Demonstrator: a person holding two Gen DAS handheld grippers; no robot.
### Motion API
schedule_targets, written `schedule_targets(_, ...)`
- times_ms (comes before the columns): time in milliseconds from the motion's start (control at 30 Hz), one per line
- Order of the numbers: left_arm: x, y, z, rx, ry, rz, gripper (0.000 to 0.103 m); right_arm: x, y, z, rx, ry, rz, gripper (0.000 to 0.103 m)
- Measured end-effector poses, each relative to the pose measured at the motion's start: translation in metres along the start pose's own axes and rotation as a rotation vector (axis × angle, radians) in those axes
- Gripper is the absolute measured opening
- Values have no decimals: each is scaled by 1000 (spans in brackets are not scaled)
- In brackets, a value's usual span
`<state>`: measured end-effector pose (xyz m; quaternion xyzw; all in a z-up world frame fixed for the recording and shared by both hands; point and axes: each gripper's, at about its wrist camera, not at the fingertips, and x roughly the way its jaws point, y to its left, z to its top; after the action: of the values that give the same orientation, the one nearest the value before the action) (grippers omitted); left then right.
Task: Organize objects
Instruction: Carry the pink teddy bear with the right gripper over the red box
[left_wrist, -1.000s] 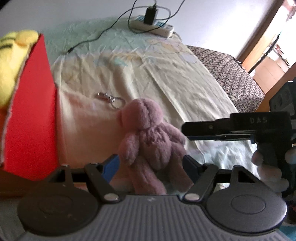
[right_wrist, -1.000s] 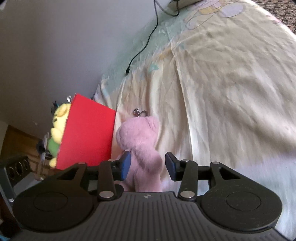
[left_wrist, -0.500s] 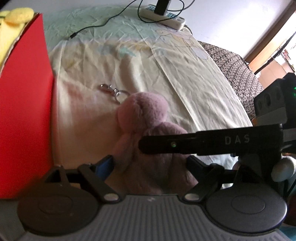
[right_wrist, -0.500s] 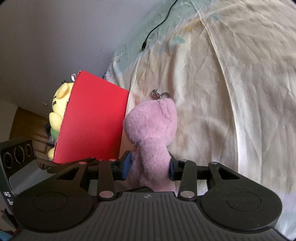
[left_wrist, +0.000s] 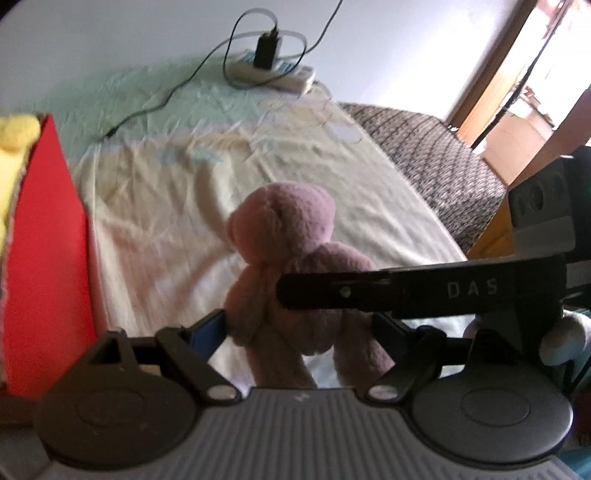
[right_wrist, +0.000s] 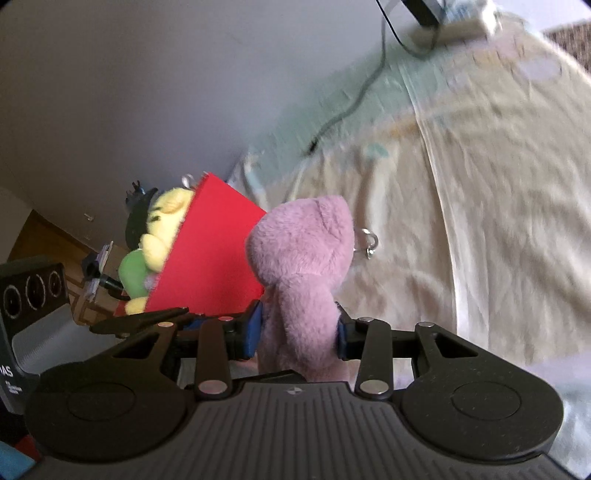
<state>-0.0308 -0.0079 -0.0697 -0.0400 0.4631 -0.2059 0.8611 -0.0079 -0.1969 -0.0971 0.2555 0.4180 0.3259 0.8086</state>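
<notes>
Red box (right_wrist: 207, 258) holds a yellow plush (right_wrist: 162, 221). Right gripper (right_wrist: 299, 332) clamps the pink bear (right_wrist: 303, 258) beside it; left gripper (left_wrist: 299, 328), jaws apart, brackets the bear. Bedsheet (right_wrist: 480, 221) open beyond.

The right tool (right_wrist: 299, 330) has closed its jaws onto the body of the pink plush toy (right_wrist: 303, 266) and raised it off the bed sheet (right_wrist: 480, 221); its key ring (right_wrist: 365, 242) now dangles. The left tool (left_wrist: 299, 328) has let the toy go, its jaws spread to either side.
</notes>
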Motion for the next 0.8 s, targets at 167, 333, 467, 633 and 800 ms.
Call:
schedule_targets(167,-30,0,2,41,-68,-33,86,-13,39,-5,-82,-93,-28,41)
schedule_targets(333,-68,15,1,63,-143,-59,86,-14,80,-8,-129,-168,-17,41)
schedule_targets(467,-101,26,-2,82,-204,-49,86,-5,112,-9,-161,-213,6,41)
schedule_targets(633,-138,50,-6,85,-275,-28,86,12,147,-5,-199,-246,47,41)
schedule_targets(800,-164,78,-8,82,-343,10,86,39,178,4,-242,-263,94,41)
